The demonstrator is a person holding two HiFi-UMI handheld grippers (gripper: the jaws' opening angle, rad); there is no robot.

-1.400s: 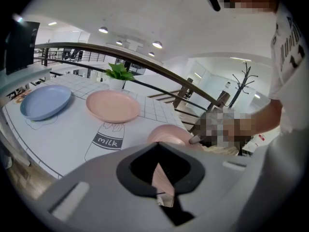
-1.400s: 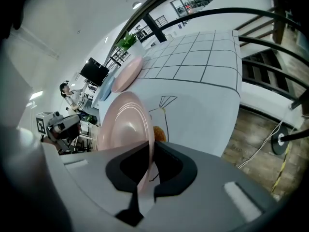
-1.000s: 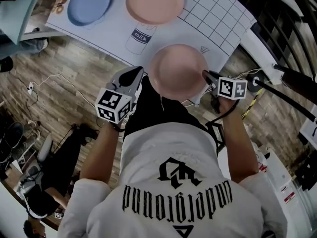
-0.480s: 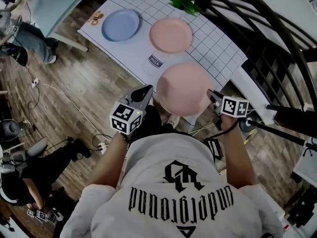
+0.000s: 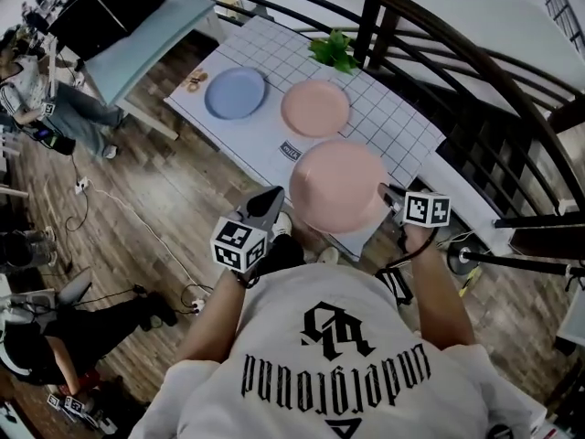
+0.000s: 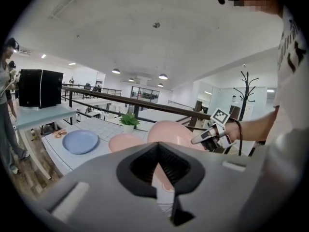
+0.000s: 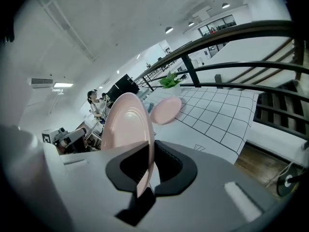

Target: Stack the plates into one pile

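My right gripper (image 5: 386,191) is shut on the rim of a pink plate (image 5: 338,186), which it holds up in the air above the near edge of the table. In the right gripper view that plate (image 7: 126,127) stands on edge between the jaws of the right gripper (image 7: 146,170). My left gripper (image 5: 272,196) hangs just left of the held plate, apart from it, jaws together and empty. A second pink plate (image 5: 315,108) and a blue plate (image 5: 236,92) lie side by side on the table's white grid mat (image 5: 393,122).
A small green plant (image 5: 334,50) stands at the table's far edge. A dark curved railing (image 5: 439,44) runs behind the table. A pale blue bench (image 5: 146,44) stands to the left on the wooden floor (image 5: 174,199). People are at the far left.
Both grippers have risen, the right one carrying the pink plate up with it. The table and its two plates now look smaller and farther below.
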